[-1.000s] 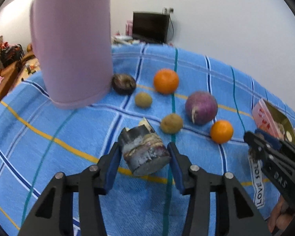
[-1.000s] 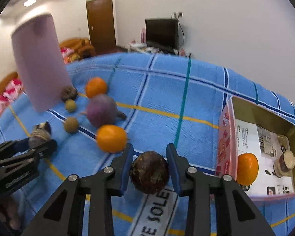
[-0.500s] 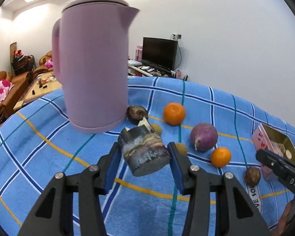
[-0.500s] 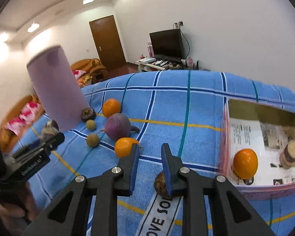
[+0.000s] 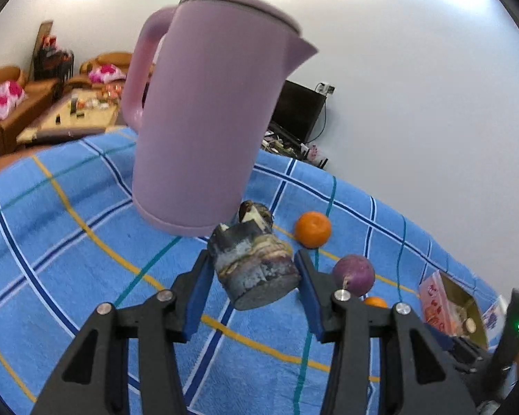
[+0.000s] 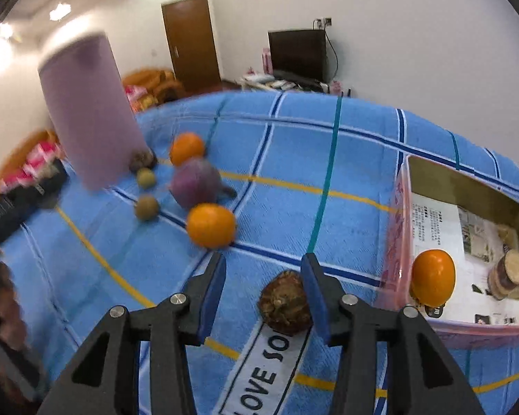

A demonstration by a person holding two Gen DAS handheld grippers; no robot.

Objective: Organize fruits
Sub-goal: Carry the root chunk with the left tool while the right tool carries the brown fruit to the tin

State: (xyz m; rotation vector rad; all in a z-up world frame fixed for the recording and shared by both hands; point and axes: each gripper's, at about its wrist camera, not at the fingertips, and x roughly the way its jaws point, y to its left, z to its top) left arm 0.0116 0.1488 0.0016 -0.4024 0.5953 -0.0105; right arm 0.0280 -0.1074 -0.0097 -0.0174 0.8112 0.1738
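Observation:
My left gripper (image 5: 252, 259) is shut on a dark, mottled cylindrical chunk (image 5: 256, 269), held tilted above the blue checked cloth (image 5: 86, 249). My right gripper (image 6: 263, 263) hangs over a brown round fruit (image 6: 285, 302) that lies on the cloth. Its jaws are opening, and the fruit sits low between them, near the right finger, unpressed. Loose on the cloth are two oranges (image 6: 211, 225) (image 6: 187, 148), a purple round fruit (image 6: 195, 183), two small brown fruits (image 6: 146, 207) and a dark fruit (image 6: 142, 160). The pink-sided box (image 6: 394, 242) holds an orange (image 6: 432, 278).
A tall pink kettle (image 5: 207, 121) stands on the cloth just behind the left gripper's chunk. Inside the box there is also a small round jar-like piece (image 6: 507, 273). A "LOVE SOLE" label (image 6: 263, 373) lies under the right gripper. Sofas and a television stand beyond the table.
The left gripper rose and rolled with its chunk, bringing the kettle into full view. The right gripper let go of the brown fruit, which now lies on the cloth, and its jaws stand wider than half a second ago.

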